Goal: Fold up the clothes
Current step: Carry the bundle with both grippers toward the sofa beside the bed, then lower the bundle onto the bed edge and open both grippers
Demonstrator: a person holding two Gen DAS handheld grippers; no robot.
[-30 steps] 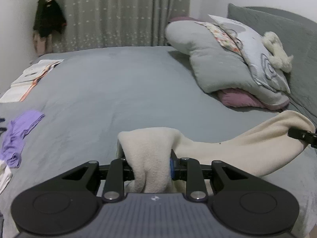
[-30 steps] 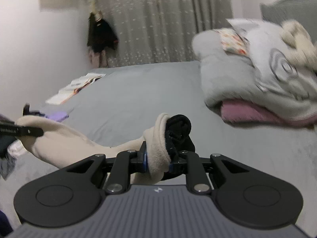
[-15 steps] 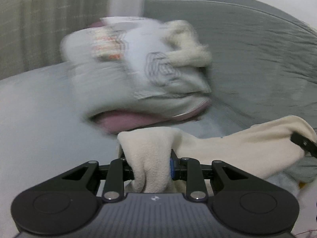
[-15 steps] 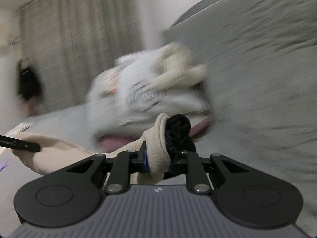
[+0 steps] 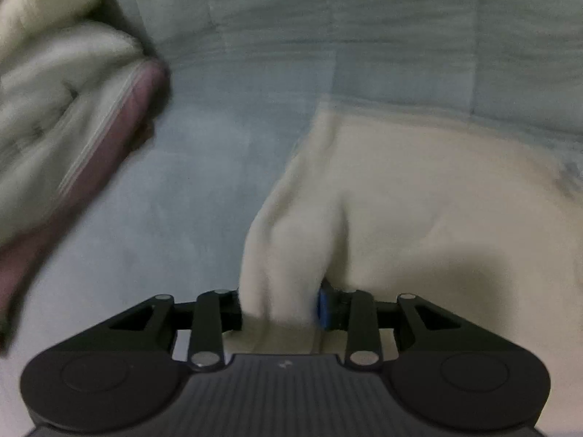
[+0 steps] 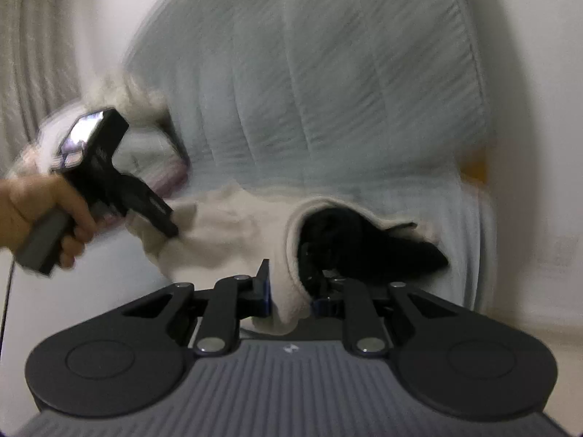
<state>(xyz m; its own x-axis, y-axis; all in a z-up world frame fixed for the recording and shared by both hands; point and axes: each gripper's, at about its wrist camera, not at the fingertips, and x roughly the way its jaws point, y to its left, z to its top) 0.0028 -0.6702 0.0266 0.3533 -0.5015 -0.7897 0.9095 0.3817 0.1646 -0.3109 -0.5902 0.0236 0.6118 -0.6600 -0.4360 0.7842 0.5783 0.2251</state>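
Left wrist view, blurred: the left gripper (image 5: 280, 306) points down at a grey bed (image 5: 189, 189). Its fingers have just been opening, and a fold of a cream fleece garment (image 5: 400, 196) sits between them; whether they still press it I cannot tell. The garment spreads toward the padded headboard (image 5: 364, 29). Pillows (image 5: 62, 109) lie at the bed's head edge.

Right wrist view: the right gripper (image 6: 291, 295) pinches the garment's (image 6: 226, 233) cream edge, its black lining (image 6: 349, 240) showing beside. A hand (image 6: 40, 211) holds the left gripper (image 6: 171, 231), whose fingers touch the garment's other end by the headboard (image 6: 328, 73).
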